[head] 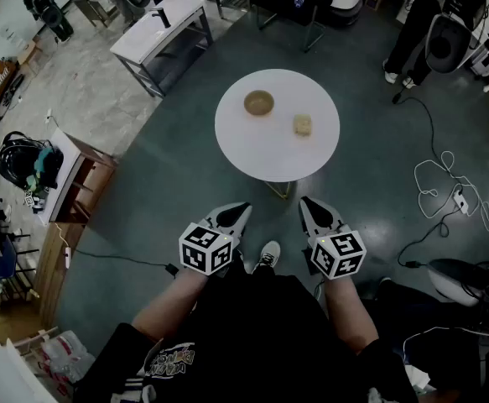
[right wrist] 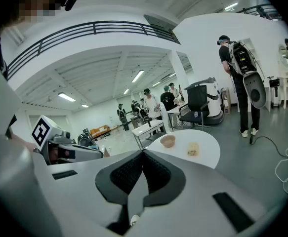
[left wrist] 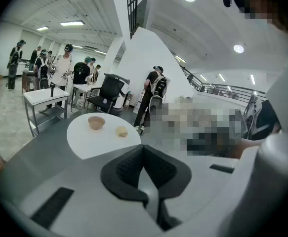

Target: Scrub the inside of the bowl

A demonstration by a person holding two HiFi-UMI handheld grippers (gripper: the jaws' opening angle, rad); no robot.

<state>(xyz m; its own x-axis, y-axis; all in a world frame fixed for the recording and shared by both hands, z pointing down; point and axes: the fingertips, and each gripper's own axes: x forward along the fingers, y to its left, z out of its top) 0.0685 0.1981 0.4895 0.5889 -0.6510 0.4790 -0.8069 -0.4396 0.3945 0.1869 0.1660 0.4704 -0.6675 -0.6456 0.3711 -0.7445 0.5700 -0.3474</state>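
The round white table point(head: 269, 154) stands at twelve o'clock from the person, well apart. Both forearms reach forward side by side, angled slightly down. The left gripper point(head: 241, 210) and right gripper point(head: 309, 204) have their jaws pressed together on nothing. The bowl point(head: 258, 102) sits at ten o'clock of the tabletop's centre, with a tan sponge point(head: 302, 125) at three o'clock.
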